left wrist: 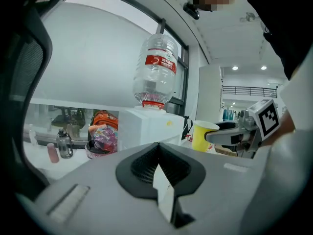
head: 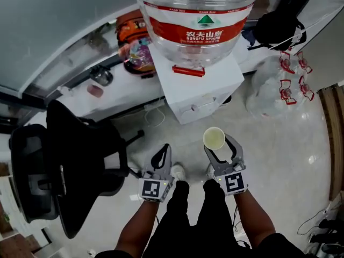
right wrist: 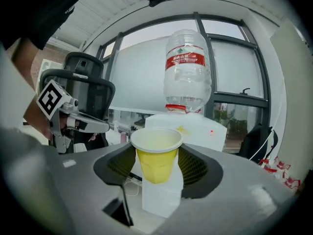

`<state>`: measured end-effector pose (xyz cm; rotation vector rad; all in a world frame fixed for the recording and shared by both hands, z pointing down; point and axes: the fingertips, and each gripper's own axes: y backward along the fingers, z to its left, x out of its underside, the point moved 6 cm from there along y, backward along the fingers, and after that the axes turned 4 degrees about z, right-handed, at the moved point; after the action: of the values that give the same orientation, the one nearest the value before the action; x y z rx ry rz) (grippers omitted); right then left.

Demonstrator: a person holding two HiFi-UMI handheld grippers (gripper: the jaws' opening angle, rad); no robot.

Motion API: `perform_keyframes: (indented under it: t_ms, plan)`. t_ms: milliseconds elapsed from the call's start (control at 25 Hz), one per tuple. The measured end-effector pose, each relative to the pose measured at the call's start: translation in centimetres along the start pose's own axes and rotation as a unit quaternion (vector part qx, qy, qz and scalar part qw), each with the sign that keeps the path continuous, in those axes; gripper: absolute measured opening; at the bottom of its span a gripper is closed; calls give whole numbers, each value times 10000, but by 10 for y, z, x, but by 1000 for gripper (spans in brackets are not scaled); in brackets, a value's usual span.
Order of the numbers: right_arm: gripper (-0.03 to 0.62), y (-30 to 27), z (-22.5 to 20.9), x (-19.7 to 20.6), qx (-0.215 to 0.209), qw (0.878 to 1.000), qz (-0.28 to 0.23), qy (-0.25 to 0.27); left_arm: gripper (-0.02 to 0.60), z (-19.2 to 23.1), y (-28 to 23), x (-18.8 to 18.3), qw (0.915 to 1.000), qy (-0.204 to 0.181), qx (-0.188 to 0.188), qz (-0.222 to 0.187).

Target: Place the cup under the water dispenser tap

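Observation:
My right gripper (head: 220,145) is shut on a yellow paper cup (head: 214,138), which stands upright and empty between its jaws (right wrist: 155,153). The cup hangs above the floor, just in front of the white water dispenser (head: 200,93), which carries a big clear bottle with a red label (head: 196,20). In the right gripper view the dispenser (right wrist: 193,129) rises behind the cup. My left gripper (head: 163,156) hovers to the left of the cup with its jaws together and nothing in them. From the left gripper view the cup (left wrist: 201,135) shows at the right, beside the dispenser (left wrist: 149,126).
A black office chair (head: 70,165) stands at the left. On the white desk (head: 80,98) behind lie an orange bag (head: 133,28), a colourful bag (head: 140,55) and a small bottle (head: 101,75). Clear plastic bags (head: 277,87) sit to the dispenser's right.

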<state>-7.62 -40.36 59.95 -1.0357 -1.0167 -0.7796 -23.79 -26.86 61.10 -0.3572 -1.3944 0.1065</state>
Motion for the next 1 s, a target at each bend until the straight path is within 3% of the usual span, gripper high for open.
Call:
perform_keyframes:
  t_ms: [160,360,720,1000]
  plan:
    - [272,-30,0,40,-126,9999,-4,10,17,5,-16,27,9999,1,-117,-29]
    - [273,-69,-6,90,-34,9988,-258,-425,17,20,-39,74,9995,44,-256,-165]
    - [273,-136,-3,180,-215,9996,-22,-205,17,36,-87,139,9986,78,-365,-372]
    - [275,-188,-3,219,-240,9991,108,-319,17,48,-104,170,9989,-28,-409,-226]
